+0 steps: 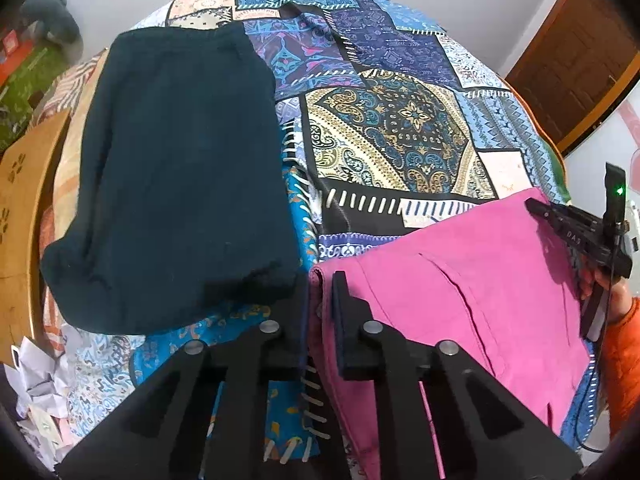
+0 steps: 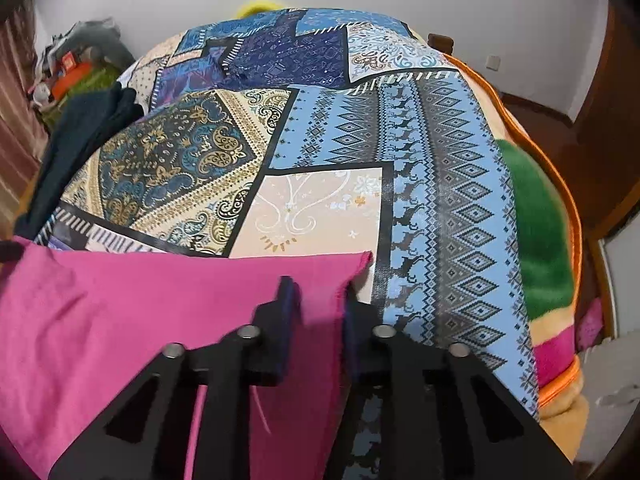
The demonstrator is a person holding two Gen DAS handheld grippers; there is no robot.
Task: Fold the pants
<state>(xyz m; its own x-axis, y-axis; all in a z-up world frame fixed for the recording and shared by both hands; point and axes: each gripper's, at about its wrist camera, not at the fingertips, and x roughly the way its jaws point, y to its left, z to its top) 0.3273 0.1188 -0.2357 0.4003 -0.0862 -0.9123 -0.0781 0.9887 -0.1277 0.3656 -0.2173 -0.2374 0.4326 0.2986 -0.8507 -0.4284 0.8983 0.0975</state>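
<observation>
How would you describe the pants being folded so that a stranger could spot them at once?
Start at the patchwork bedspread covering the bed. At its near edge lie the pink pants, pinched by both grippers. The only other garment, the dark folded one, lies to their left.

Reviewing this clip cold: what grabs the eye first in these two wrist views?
The bright pink pants stand out, stretched between the left gripper and right gripper, each pinching an edge. Beneath them spreads a busy blue patchwork bedspread, with a dark folded garment lying to the left.
</observation>
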